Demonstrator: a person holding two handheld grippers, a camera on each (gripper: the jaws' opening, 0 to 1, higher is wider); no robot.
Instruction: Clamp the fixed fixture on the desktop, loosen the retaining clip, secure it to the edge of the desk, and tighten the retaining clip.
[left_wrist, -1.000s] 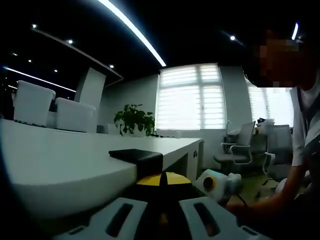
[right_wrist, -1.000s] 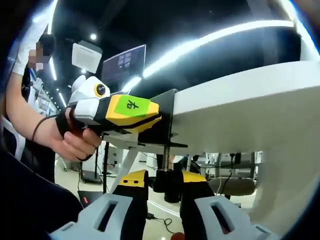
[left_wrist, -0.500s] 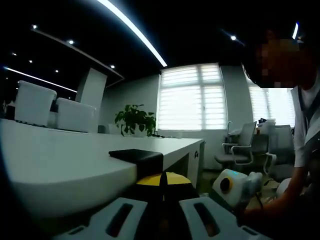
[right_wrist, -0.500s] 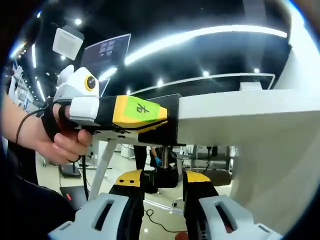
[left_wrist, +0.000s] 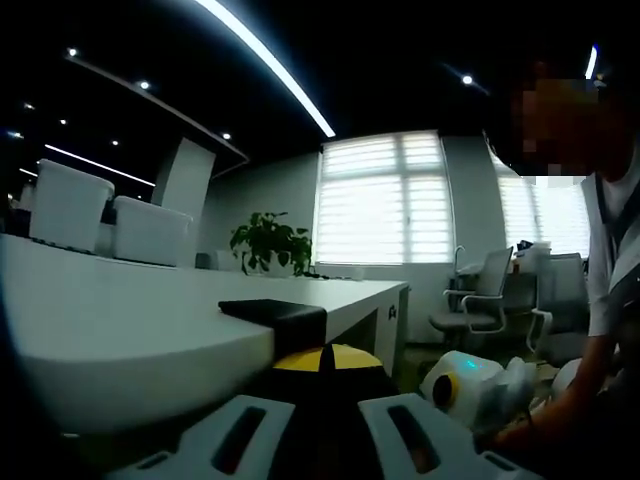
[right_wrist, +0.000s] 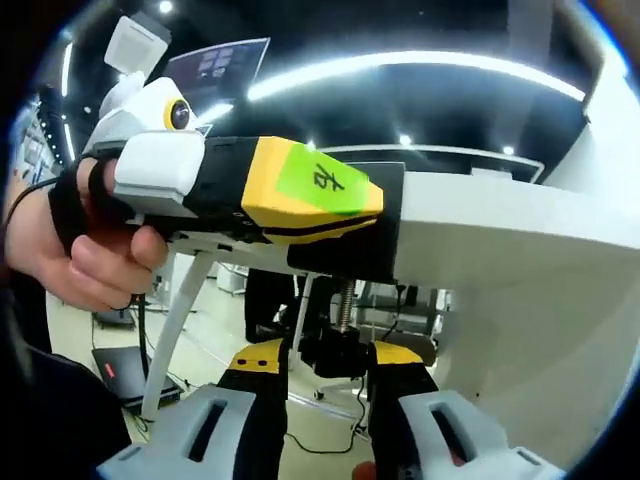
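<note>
Left gripper (right_wrist: 375, 215) clamped on clamp (right_wrist: 350, 250), steadying it at desk (right_wrist: 520, 240) edge; right gripper (right_wrist: 325, 385), at 6 o'clock, closed on screw knob (right_wrist: 335, 350) for tightening.

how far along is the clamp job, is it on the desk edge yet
Looks done: the black clamp already sits over the white desk edge, its top plate lying on the desktop in the left gripper view. In hand: the left gripper holds the clamp body, while the right gripper has its jaws around the knob under the threaded screw. Left: tightening; whether the screw has seated against the underside can't be judged.
</note>
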